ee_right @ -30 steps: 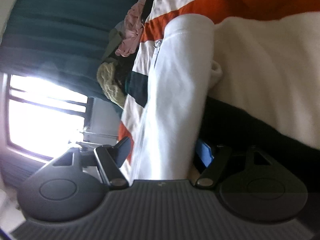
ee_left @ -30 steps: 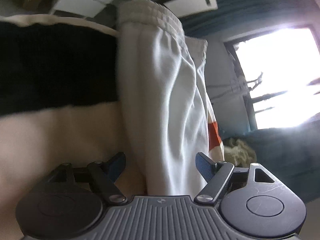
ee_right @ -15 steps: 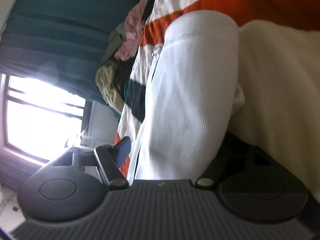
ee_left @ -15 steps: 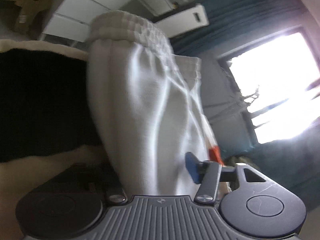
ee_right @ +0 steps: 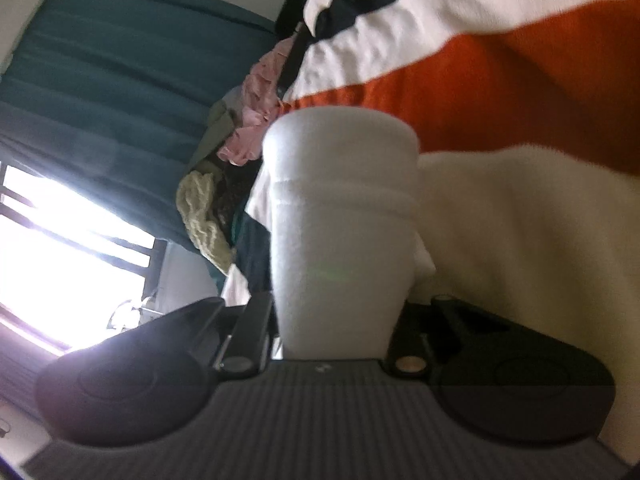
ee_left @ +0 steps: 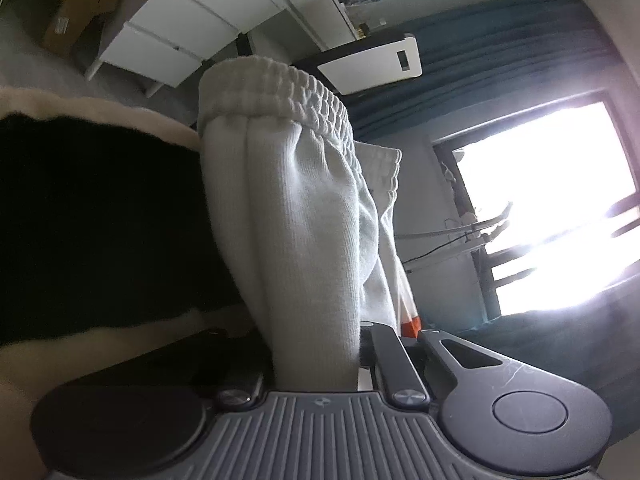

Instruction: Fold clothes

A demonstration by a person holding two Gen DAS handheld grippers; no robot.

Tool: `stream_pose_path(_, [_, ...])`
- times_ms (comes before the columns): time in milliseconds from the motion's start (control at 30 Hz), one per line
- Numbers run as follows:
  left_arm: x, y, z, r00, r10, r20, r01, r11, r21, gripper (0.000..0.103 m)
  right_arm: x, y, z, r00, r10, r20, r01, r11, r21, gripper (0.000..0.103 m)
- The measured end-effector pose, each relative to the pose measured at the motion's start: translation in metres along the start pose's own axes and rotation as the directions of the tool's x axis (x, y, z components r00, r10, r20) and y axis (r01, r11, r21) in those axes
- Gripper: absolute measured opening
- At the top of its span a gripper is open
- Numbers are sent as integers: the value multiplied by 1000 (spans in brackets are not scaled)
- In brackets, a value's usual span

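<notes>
- The left gripper (ee_left: 316,360) is clamped on the white knit garment (ee_left: 304,216); the cloth fills the gap between its fingers, and the elastic waistband (ee_left: 276,88) stands at the far end of the held fold.
- The right gripper (ee_right: 336,332) is likewise pinched on the same white garment (ee_right: 340,220), at a stitched hem end.
- The garment is held up off the striped blanket (ee_right: 480,80) that covers the bed, near its cream and black bands (ee_left: 100,220), well apart from the heap of other clothes (ee_right: 224,184) at the far edge by the curtain (ee_right: 120,80).
- Judging by the two grips, the step in hand is carrying a fold across; whether this is an early fold or a closing one, I cannot tell.
- To do it well, keep both grips firm and level so the cloth hangs taut without sagging between them.
- Match edge to edge before lowering, and lay it flat on the blanket.
- The thick knit may slip or bunch if one side leads.
</notes>
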State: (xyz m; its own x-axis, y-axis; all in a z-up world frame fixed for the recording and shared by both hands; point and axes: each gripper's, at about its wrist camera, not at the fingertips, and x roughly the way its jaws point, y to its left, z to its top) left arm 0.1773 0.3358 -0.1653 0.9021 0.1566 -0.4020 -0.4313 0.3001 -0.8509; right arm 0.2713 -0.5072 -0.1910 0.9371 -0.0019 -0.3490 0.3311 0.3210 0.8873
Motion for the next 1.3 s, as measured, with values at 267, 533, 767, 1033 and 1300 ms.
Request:
stream_pose_path(267, [-57, -17, -3, 999, -15, 31, 11, 992, 123, 8, -60, 12, 19, 1000, 1, 12, -1, 999, -43, 18])
stream_pose_path(533, [-95, -42, -6, 995, 92, -33, -81, 965, 250, 9, -82, -11, 30, 999, -23, -38, 25, 999, 31, 18])
stream_pose_path(767, [-127, -22, -17, 954, 266, -142, -217, 932, 289, 43, -88, -40, 34, 994, -51, -100, 62, 991, 118, 18])
stream_pose_path(1033, [-157, -67, -69, 925, 378, -50, -270, 743, 613, 81, -96, -73, 39, 982, -74, -172, 111, 971, 214, 22])
stream_pose_path(1300, [-194, -108, -123, 972, 219, 80, -205, 641, 740, 86, -92, -85, 37, 986, -8, -165, 54, 959, 279, 33])
